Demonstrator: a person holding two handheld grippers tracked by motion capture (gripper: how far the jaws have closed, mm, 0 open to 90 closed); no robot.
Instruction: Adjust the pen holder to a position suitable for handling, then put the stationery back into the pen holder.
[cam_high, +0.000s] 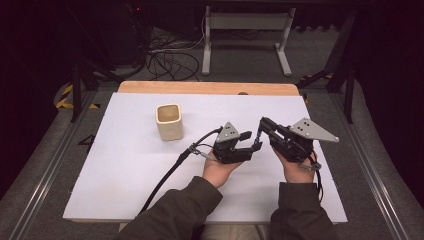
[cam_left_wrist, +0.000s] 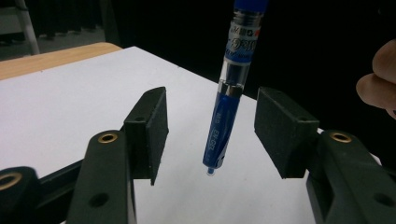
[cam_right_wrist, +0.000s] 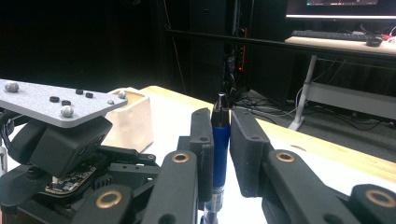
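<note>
A blue pen (cam_right_wrist: 220, 135) stands upright between the pads of my right gripper (cam_right_wrist: 220, 116), which is shut on its upper part. In the high view the right gripper (cam_high: 263, 125) holds the pen (cam_high: 258, 136) over the right middle of the white board. The pen's lower end (cam_left_wrist: 223, 126) hangs tip down between the jaws of my left gripper (cam_left_wrist: 215, 133). Those jaws are open, with a gap on each side of the pen and neither pad touching it. The left gripper (cam_high: 253, 141) sits just left of the right one.
A cream square cup (cam_high: 169, 122) stands upright on the white board (cam_high: 115, 170), left of both grippers; it also shows in the right gripper view (cam_right_wrist: 133, 119). A wooden table edge (cam_high: 200, 88) runs behind the board. Cables and a desk frame lie on the floor beyond.
</note>
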